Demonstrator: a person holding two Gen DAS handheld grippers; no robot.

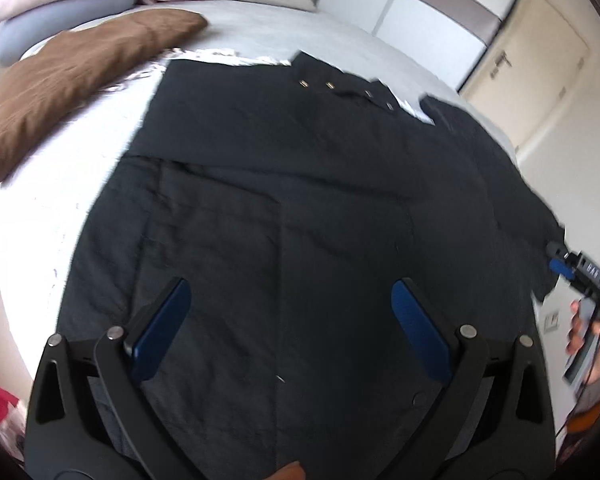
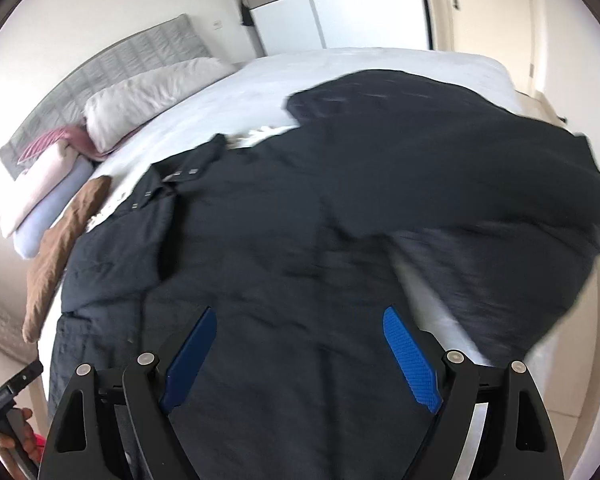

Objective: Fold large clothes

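Garment: large black quilted coat (image 1: 284,184) with small metal snaps (image 1: 330,86) near its far collar edge, lying spread across the pale grey bed (image 1: 260,32); in the right wrist view its right part is heaped up in a thick fold (image 2: 460,168).
Step in hand: judged to be picking the next edge to grip, with little folding done.
Doing it well: flatten the heaped right side first, pinch only the outer edge, carry it across to the middle, and keep both hems level.
Left gripper (image 1: 290,304): blue pads spread wide, holding nothing, hovering above the near part of the coat; contact cannot be told.
Right gripper (image 2: 298,330): blue pads likewise wide apart and empty, above the near coat.
Surroundings: brown cushion (image 1: 80,76) at the far left, well apart from the coat; stacked pale pillows (image 1: 60,4) beyond it; white wardrobe doors (image 1: 420,8) far right.
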